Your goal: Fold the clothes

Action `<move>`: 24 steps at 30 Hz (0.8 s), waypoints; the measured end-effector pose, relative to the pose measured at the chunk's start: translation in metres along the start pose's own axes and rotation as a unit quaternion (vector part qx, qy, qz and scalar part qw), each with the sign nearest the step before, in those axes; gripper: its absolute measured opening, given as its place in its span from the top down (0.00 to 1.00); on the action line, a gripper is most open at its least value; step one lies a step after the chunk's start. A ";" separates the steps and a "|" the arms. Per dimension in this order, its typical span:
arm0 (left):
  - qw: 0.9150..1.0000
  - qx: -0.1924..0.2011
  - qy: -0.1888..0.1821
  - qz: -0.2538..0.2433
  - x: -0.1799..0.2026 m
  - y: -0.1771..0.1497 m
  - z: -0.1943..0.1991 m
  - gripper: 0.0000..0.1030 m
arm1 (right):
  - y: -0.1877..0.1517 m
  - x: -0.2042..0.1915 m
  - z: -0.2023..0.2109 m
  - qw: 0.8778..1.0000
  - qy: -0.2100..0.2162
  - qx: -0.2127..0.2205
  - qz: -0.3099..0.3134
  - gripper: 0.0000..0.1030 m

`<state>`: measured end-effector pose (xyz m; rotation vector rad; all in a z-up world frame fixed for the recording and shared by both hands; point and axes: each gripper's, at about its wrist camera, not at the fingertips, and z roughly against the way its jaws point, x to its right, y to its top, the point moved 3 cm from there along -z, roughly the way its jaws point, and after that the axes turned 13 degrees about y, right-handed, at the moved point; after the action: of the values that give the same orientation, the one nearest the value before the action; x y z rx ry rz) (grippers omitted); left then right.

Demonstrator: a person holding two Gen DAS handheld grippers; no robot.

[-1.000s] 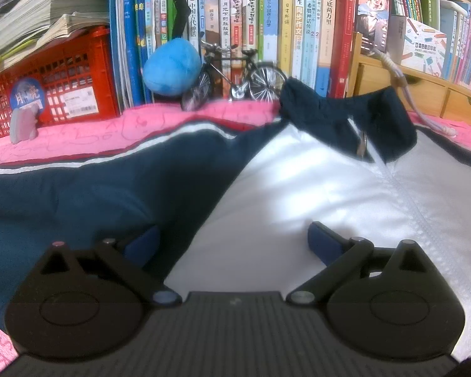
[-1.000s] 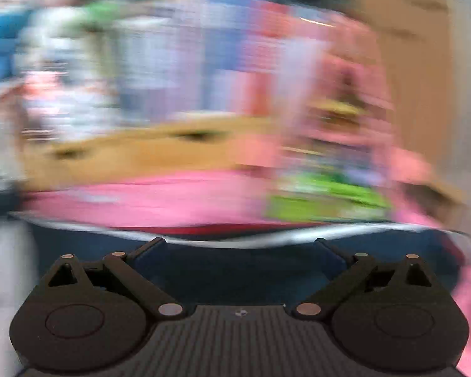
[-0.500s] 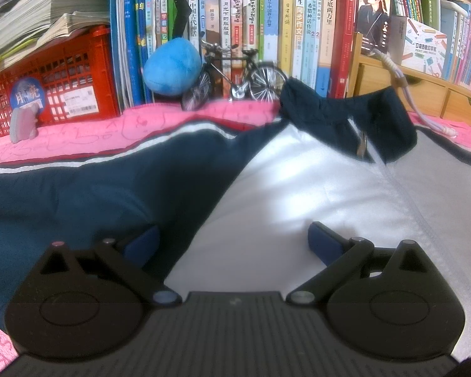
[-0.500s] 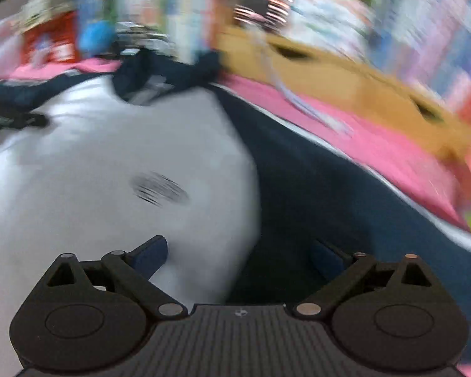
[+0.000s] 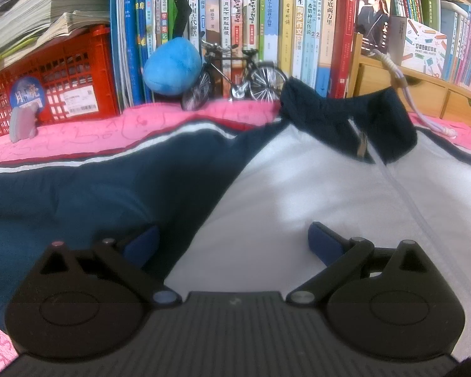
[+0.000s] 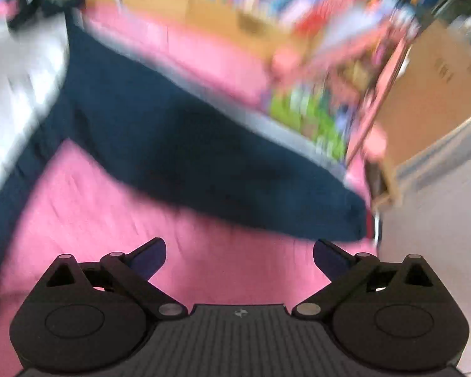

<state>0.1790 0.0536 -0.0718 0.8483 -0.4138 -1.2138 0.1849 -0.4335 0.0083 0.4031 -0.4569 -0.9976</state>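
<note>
A white jacket (image 5: pixel 314 194) with a navy collar and navy sleeves lies spread on a pink cloth (image 5: pixel 88 132). My left gripper (image 5: pixel 234 242) hovers open just over its chest, where the white front meets the left navy sleeve (image 5: pixel 78 194). Nothing sits between its blue pads. In the blurred right wrist view the other navy sleeve (image 6: pixel 204 157) stretches out to the right across the pink cloth (image 6: pixel 110 220). My right gripper (image 6: pixel 239 256) is open above bare pink cloth, just short of the sleeve's cuff end (image 6: pixel 345 220).
At the back stands a row of books (image 5: pixel 267 31), a red crate (image 5: pixel 56 78), a blue plush ball (image 5: pixel 172 69), a small model bicycle (image 5: pixel 232 75) and wooden drawers (image 5: pixel 424 94). On the right is a cardboard box (image 6: pixel 430 94) and the surface's edge (image 6: pixel 373 220).
The left gripper has stayed still. The right gripper has swung fast, from over the jacket's white front out to the right sleeve near the cuff.
</note>
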 end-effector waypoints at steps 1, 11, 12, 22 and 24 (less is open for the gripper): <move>1.000 0.000 0.000 0.000 0.000 0.000 0.000 0.00 | 0.006 -0.010 0.009 0.999 0.013 0.041 -0.005 0.02; 1.000 0.000 -0.001 -0.001 -0.001 0.001 0.000 0.00 | 0.058 -0.113 -0.071 0.967 0.210 0.110 -0.087 0.39; 1.000 0.000 -0.001 -0.001 -0.001 0.001 0.000 0.00 | 0.060 -0.117 -0.082 0.970 0.206 0.098 -0.085 0.40; 1.000 -0.002 -0.004 0.001 -0.001 0.002 -0.001 0.00 | -0.008 0.075 -0.091 0.968 -0.058 0.070 -0.236 0.35; 1.000 -0.001 -0.004 0.001 -0.001 0.002 0.000 0.00 | -0.017 0.076 -0.064 0.964 -0.044 0.113 -0.235 0.34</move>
<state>0.1801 0.0552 -0.0703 0.8409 -0.4198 -1.2170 0.2425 -0.5004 -0.0404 0.6965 -0.5716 -1.4338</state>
